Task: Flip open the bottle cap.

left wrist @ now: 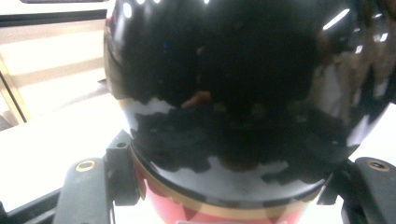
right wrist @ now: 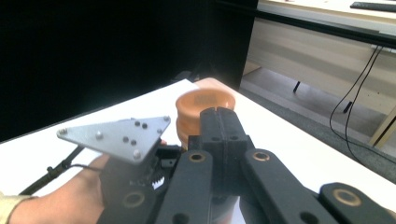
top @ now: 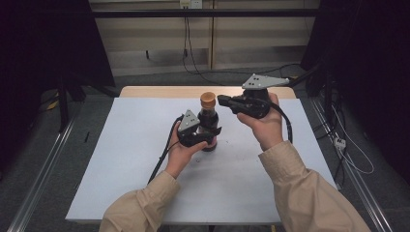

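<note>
A dark glossy bottle (top: 209, 121) with a tan cap (top: 208, 100) stands upright on the white table (top: 121, 159). My left gripper (top: 211, 136) is shut on the bottle's body, one jaw on each side. In the left gripper view the black bottle (left wrist: 233, 93) looms close, with a red and gold label (left wrist: 187, 210) low between the jaws. My right gripper (top: 221, 100) hovers just right of the cap, pointing left, shut with nothing in it. In the right gripper view its pressed-together jaws (right wrist: 217, 116) stand in front of the cap (right wrist: 196, 105); I cannot tell whether they touch it.
The white table top spreads around the bottle on all sides. A wooden edge (top: 145, 91) borders its far side. Cables (top: 193, 67) lie on the floor beyond, and metal rails (top: 43, 164) run along both sides of the table.
</note>
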